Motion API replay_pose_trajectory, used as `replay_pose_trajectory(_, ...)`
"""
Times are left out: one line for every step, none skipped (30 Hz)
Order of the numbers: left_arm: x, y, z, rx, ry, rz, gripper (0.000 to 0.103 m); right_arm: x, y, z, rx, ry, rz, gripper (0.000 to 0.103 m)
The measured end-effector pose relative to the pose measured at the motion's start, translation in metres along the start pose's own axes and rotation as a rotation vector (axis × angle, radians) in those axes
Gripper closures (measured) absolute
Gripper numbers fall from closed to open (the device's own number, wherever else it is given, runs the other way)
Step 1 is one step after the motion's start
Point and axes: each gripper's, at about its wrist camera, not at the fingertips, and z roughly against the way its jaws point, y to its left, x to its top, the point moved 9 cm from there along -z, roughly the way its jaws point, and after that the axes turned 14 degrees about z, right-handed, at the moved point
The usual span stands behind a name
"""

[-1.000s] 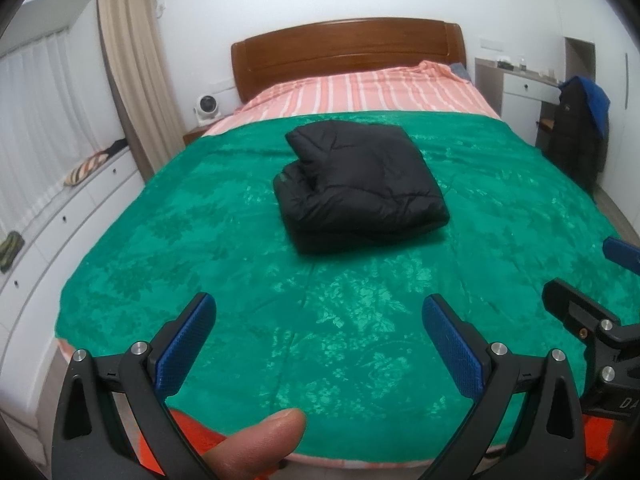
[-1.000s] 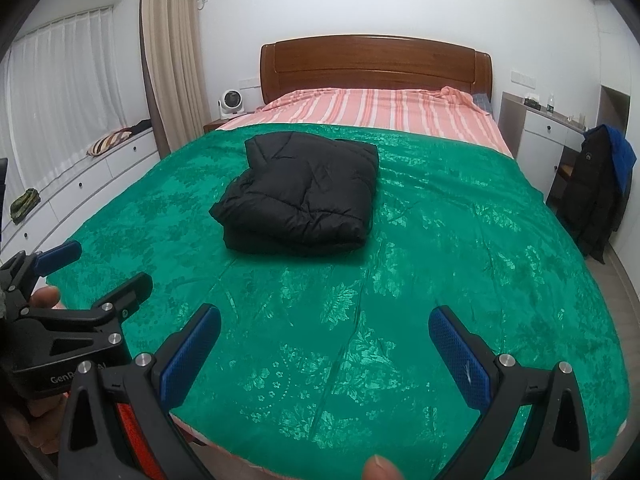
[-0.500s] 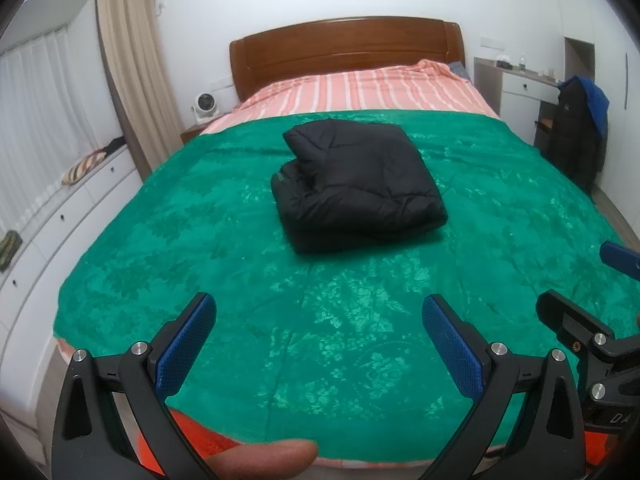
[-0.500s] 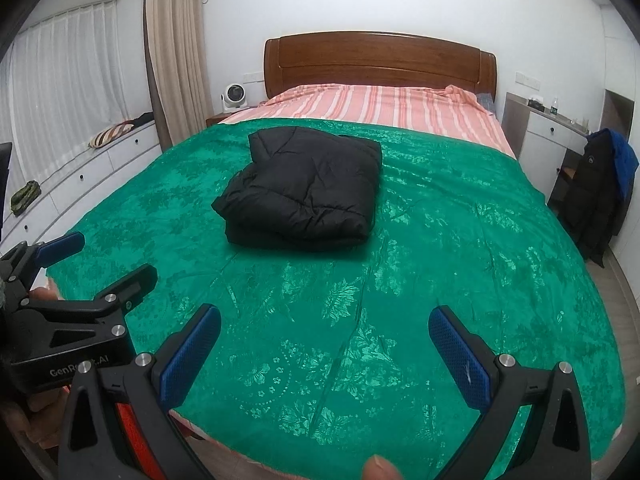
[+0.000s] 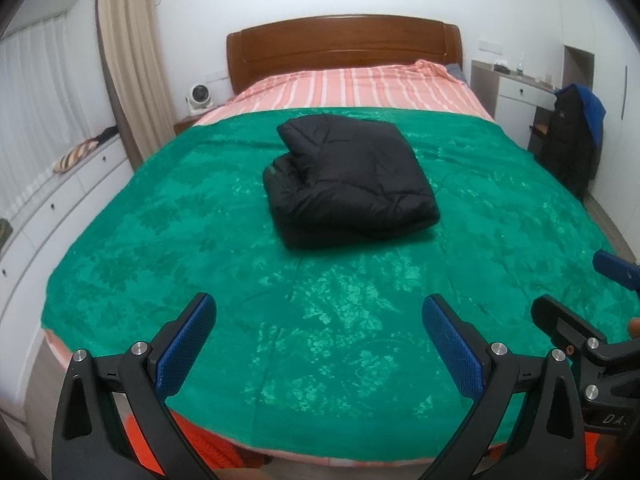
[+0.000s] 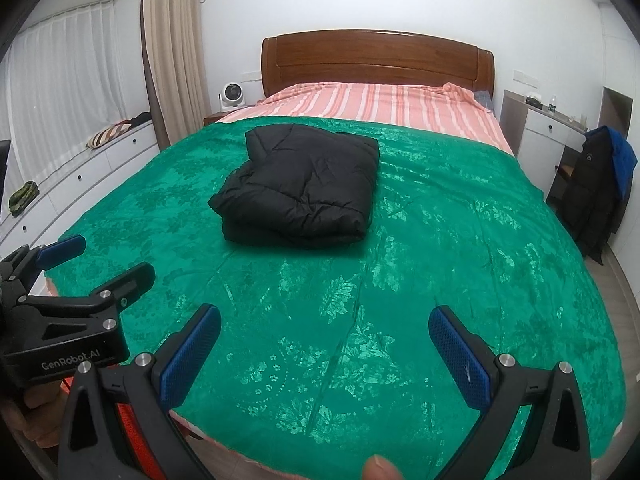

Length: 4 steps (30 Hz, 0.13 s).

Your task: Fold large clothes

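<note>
Jacket (image 5: 352,184) sits folded in a compact black bundle, centre of the left wrist frame and upper centre-left of the right wrist frame, resting on the green bedspread (image 5: 320,340). It looks like the folding is done or nearly so — my read, not a certainty.

Left gripper (image 5: 320,344) at the bottom of its frame: jaws spread wide, nothing between the blue pads (image 5: 184,344). Right gripper (image 6: 324,354) same — spread wide, empty, hovering over the near edge of the bedspread, well apart from the jacket. Each gripper also shows at the edge of the other's view. A fingertip (image 6: 378,468) shows at the bottom edge of the right wrist frame.

Step in hand, as I judge it: check the fold and either tidy or stop.
- Left-hand side of the bundle looks lumpier, with a tuck or overlap in the upper left of it. Can't tell if that's hood or sleeve.
- If tidying, bring both grippers in low and level, 1 per side, and pinch the top layer only so the lower folds don't drag.
- Puffy fill will likely spring back; press flat before letting go.
- Bedspread is slick-looking satin, so the bundle may slide if pushed from 1 side. Work both sides together.

Second dark coat (image 5: 572,152) hangs at right of frame, by the white desk (image 5: 516,90), untouched.
</note>
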Motion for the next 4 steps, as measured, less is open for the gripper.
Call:
replay_pose_trajectory(0.0006,-0.0001,-0.0001,0.0,-0.003,0.0,0.0,-0.0006,0.0001,-0.0006,0.0,0.002,0.0,0.0)
replay_pose_trajectory(0.001,0.0002,0.0006,0.002,-0.009,-0.001,0.0,-0.0013,0.0001,-0.0011,0.001,0.004,-0.001,0.0)
replay_pose_trajectory(0.0016,0.0004,0.0013,0.005,-0.016,-0.001,0.0,-0.0018,-0.0002,-0.0016,0.002,0.005,-0.002,0.0)
replay_pose_trajectory(0.0019,0.0003,0.0017,0.007,-0.021,-0.003,0.0,-0.0022,-0.0003,-0.0018,0.003,0.005,-0.003,0.0)
